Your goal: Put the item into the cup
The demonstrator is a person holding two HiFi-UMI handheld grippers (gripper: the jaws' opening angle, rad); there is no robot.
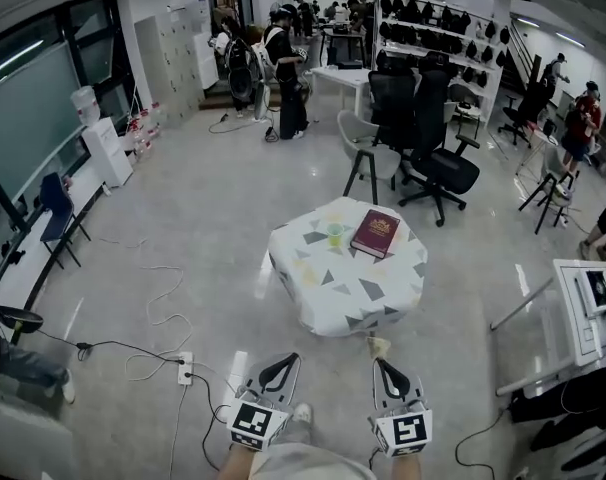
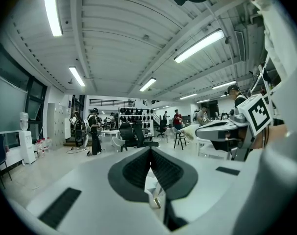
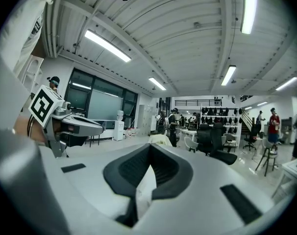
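Approach stage: both grippers are hanging low, well apart from the table.
The left gripper [image 1: 281,362] is idling with jaws together on nothing. The table [image 1: 323,298] is carrying what looks like a pale cup [image 1: 335,233] beside a book [image 1: 375,232]. The right gripper [image 1: 384,361] is pinching a beige item [image 1: 380,346] at its tips, seemingly for carrying to the cup.

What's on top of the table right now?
A red book lies on the cloth-covered table, with a small greenish thing beside it, too small to identify. The cloth hides whatever is underneath.
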